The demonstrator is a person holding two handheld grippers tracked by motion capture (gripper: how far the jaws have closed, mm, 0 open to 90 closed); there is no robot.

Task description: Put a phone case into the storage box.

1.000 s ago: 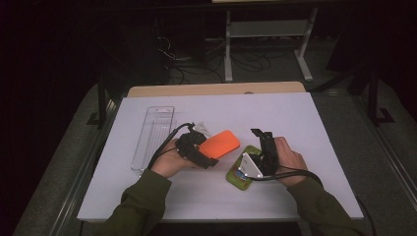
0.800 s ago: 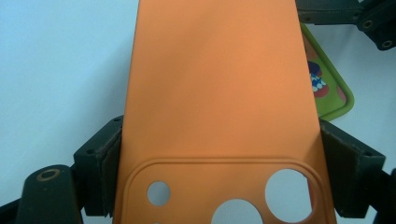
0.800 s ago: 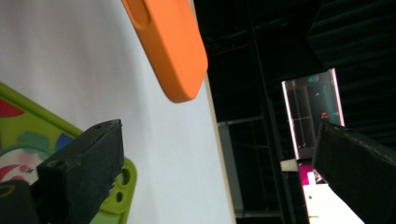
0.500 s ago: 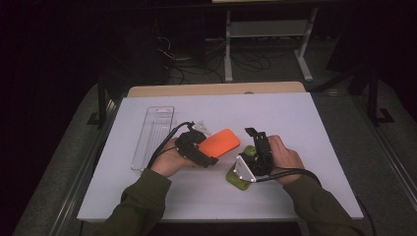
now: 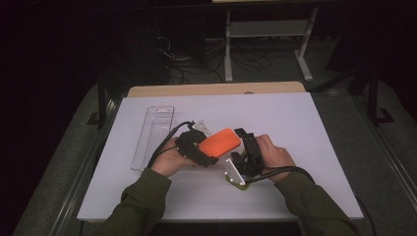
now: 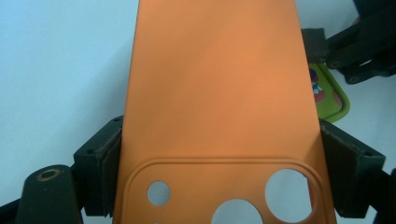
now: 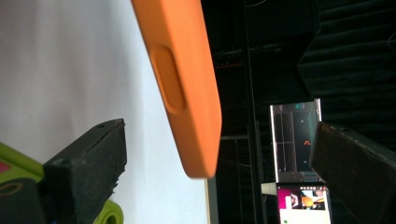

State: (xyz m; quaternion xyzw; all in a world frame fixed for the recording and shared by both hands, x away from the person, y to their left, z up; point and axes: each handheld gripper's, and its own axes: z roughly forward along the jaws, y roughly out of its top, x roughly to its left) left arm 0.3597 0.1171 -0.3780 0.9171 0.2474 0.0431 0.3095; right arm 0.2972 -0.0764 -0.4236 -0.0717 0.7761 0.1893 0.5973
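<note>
While the left gripper (image 5: 209, 150) clamps the orange silicone phone case (image 6: 219, 93), handover is prepared.
Right gripper (image 5: 242, 133) jaws stand wide around its free end, empty; next they must close there.

Olive-green long sleeves are being worn on both forearms. Black two-jaw bodies are being shown by the left gripper (image 5: 196, 147) and the right gripper (image 5: 244, 142), with blocky matte jaws faced by dark pads (image 6: 109, 161). A brass-coloured screw is being seen at one jaw base. Black cables are being trailed from both, and a grey three-cornered plate with small screws is being carried on the right one.
</note>
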